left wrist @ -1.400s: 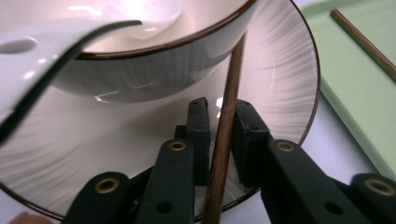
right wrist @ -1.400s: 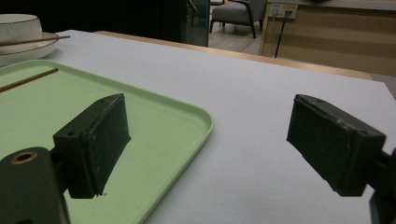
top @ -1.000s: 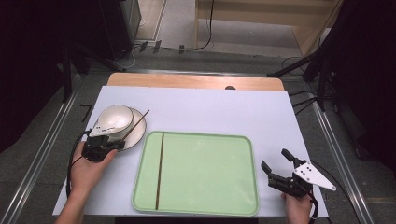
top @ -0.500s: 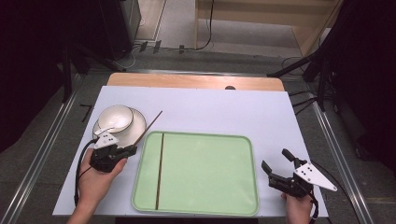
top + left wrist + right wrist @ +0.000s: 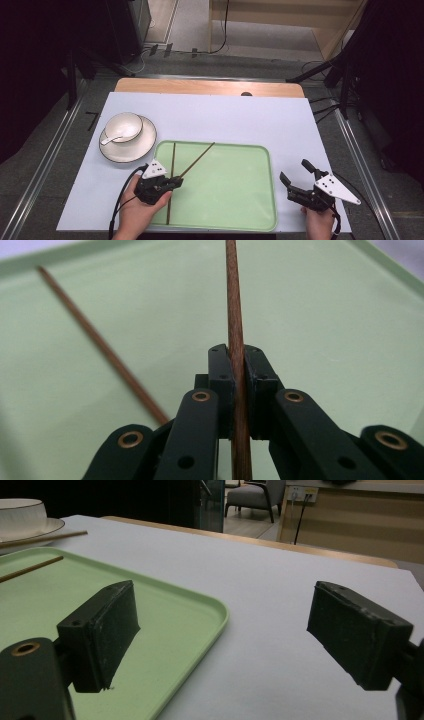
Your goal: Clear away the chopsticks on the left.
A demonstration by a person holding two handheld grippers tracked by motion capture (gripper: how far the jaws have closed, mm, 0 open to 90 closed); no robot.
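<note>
The left gripper (image 5: 172, 181) clamps 1 chopstick (image 5: 197, 159) over the green tray (image 5: 240, 197), its tip probably just clear of the surface. A 2nd chopstick (image 5: 171, 180) lies flat on the tray. The right gripper (image 5: 296, 180) rests wide apart beside the tray's right edge.

Black tongs (image 5: 172, 183), brass rivets, grey dotted plates, black cables.

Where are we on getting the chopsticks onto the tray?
Done: one chopstick lies flat on the green tray. In hand: the left hand-held gripper is clamped on the second chopstick, angled over the tray. Left: setting it down. The right hand-held gripper is open beside the tray.
</note>
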